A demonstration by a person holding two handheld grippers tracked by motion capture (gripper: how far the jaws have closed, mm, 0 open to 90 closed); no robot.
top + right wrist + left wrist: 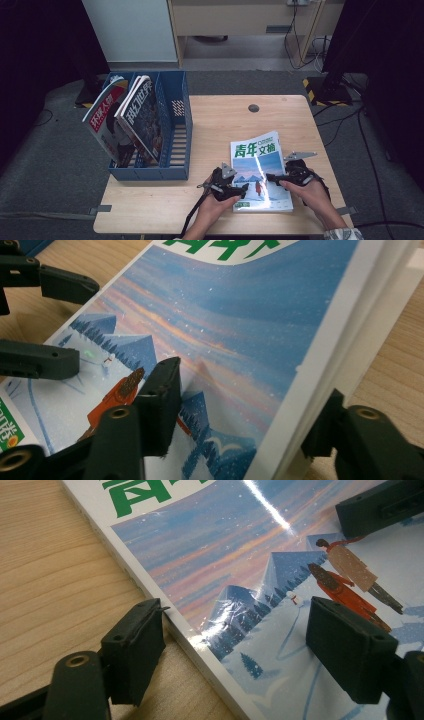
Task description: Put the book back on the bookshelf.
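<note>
Wooden table (pixel 150 210) is seen mid-frame, with a snow-scene magazine (pixel 260 172) lying flat at its lower right. Its left edge is straddled by the open left gripper (pixel 239 191); its lifted right edge is bracketed by the right gripper (pixel 272 176), pad contact unclear.

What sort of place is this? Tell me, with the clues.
Probably an office or lab corner set up for recording: a small wooden table with a blue file rack of magazines, cables on grey carpet, dark screens at the sides.
</note>
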